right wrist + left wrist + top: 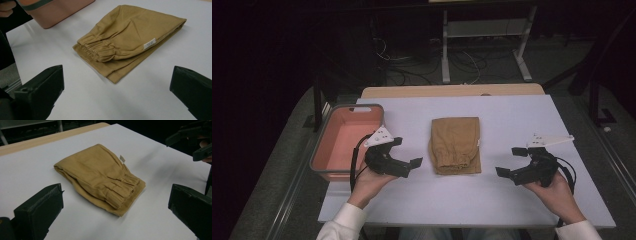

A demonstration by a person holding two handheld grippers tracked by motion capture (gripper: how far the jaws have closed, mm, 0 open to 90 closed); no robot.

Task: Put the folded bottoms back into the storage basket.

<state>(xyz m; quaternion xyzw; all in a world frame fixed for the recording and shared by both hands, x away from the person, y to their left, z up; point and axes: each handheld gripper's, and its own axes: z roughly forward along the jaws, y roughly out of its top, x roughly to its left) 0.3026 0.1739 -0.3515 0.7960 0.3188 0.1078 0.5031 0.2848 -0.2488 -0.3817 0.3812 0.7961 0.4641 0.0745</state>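
A folded tan garment with an elastic waistband lies in the middle of the white table; its waistband end faces the near edge. It also lies ahead of the jaws in the left gripper view and in the right gripper view, where a small white label shows. My left gripper is held just left of the garment, open, nothing between its jaws. My right gripper is held to the garment's right, open and empty too. Neither touches the cloth.
A pink bin with a grey rim sits at the table's left edge, beside the left hand; its corner shows in the right gripper view. The table's wooden far edge lies beyond the garment. Cables and a white frame stand on the floor behind.
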